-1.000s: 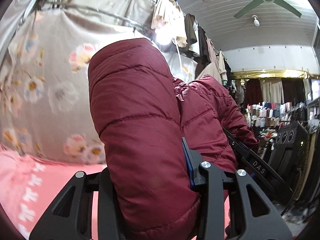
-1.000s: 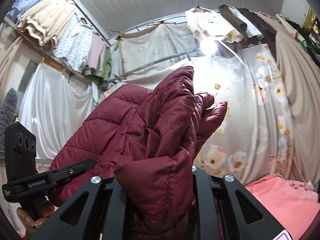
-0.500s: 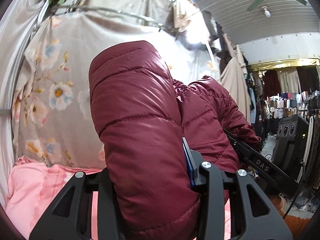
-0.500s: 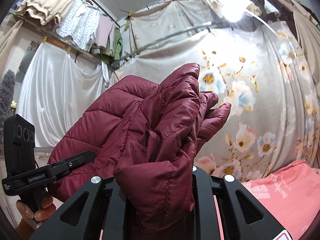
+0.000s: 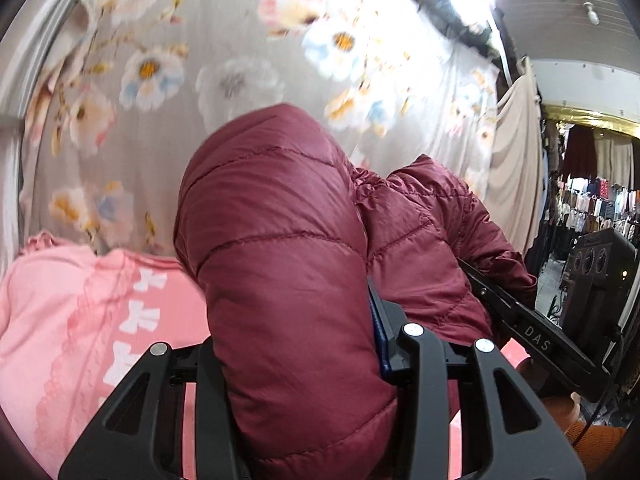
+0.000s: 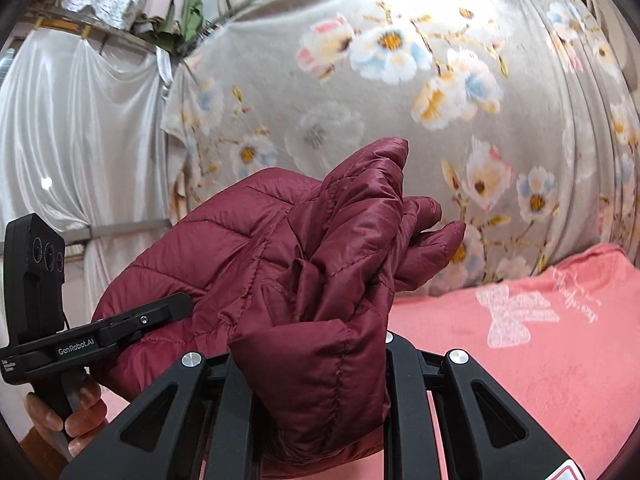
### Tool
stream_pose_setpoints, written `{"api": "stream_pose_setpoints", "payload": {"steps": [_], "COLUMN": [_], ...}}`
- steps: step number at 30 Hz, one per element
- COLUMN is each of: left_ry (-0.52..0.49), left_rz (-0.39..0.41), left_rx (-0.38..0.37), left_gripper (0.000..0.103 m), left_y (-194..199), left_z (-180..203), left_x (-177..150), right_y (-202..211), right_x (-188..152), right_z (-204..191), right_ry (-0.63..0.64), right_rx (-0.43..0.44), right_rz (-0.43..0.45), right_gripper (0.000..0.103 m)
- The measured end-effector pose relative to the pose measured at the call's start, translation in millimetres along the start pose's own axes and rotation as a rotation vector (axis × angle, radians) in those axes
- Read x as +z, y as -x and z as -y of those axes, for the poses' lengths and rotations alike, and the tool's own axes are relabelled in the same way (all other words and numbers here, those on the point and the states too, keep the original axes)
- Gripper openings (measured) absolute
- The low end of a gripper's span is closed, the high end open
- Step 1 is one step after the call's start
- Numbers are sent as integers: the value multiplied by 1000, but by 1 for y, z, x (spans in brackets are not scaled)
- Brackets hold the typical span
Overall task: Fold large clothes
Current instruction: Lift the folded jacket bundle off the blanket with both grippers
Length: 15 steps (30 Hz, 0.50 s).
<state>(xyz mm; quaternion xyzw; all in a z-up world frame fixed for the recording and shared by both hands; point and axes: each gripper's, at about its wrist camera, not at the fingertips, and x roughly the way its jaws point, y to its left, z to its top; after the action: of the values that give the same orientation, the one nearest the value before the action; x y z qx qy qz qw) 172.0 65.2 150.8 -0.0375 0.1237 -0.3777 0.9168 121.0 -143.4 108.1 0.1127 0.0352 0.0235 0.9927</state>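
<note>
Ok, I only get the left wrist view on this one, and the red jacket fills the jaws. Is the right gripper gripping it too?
Observer: Yes. In the right wrist view the right gripper is shut on a bunched fold of the jacket.
Operator: What carries the left gripper?
Observer: A bare hand wraps the handle of the left gripper, low on the left.
Operator: Anything beyond the flowered cloth?
Observer: A green garment hangs on a rail above its left end.
</note>
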Motion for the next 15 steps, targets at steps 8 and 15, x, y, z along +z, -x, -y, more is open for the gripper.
{"api": "stream_pose_setpoints", "payload": {"steps": [8,15], "left_ry": [48,77], "left_rz": [-103,-168], "left_rx": [3,15], "left_gripper": [38,38], "left_y": [-69,-111], "left_z": [-38,-57], "left_x": [-50,-91], "right_y": [-56,-89], "right_x": [-49,-93], "right_z": [31,56], "right_ry": [-40,-47], "right_rx": [-64,-100], "right_rz": [-112,-214], "right_gripper": [15,15]}}
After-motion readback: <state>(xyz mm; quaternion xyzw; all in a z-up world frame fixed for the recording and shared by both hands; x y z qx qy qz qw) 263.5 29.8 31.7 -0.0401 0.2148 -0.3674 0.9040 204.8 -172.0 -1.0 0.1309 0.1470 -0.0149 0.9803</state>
